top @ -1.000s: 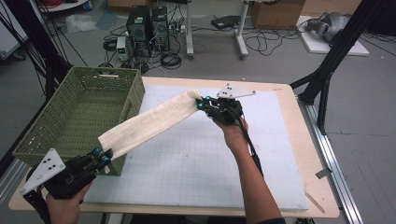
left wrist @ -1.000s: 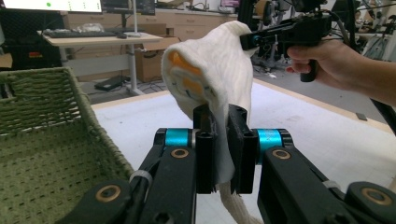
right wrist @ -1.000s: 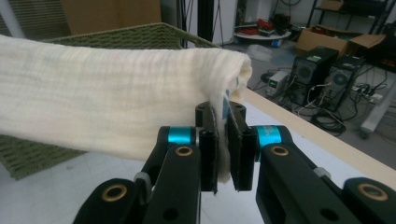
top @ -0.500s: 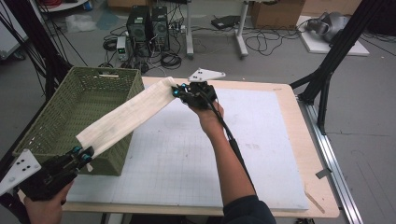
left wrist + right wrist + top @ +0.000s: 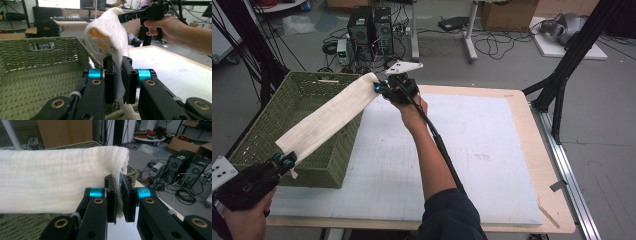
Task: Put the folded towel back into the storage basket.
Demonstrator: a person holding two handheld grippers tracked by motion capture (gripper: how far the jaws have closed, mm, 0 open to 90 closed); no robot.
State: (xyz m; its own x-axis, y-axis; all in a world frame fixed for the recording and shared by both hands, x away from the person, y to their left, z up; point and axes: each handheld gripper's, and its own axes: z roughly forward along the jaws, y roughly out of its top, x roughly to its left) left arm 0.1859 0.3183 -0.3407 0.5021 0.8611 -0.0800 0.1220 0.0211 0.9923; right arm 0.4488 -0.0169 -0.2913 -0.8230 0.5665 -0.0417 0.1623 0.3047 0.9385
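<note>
A long folded white cloth (image 5: 329, 116) is stretched in the air above a green woven basket (image 5: 272, 117). My left gripper (image 5: 287, 160) is shut on the cloth's near end, at the basket's front right corner. My right gripper (image 5: 379, 87) is shut on the far end, over the basket's far right corner. In the left gripper view the cloth (image 5: 110, 37) rises from my jaws (image 5: 118, 80) toward the other hand, showing orange print on its underside. In the right gripper view the cloth (image 5: 57, 182) runs left from my jaws (image 5: 119, 200), with the basket (image 5: 30, 225) underneath.
A white gridded mat (image 5: 452, 150) covers the wooden table (image 5: 557, 200) to the right of the basket. Black frame legs (image 5: 562, 75) stand at the right. Computer towers (image 5: 369, 25) and cables lie on the floor behind the table.
Both grippers have carried the stretched cloth to the left, from over the mat to above the basket. The right arm has reached farther toward the table's far edge.
</note>
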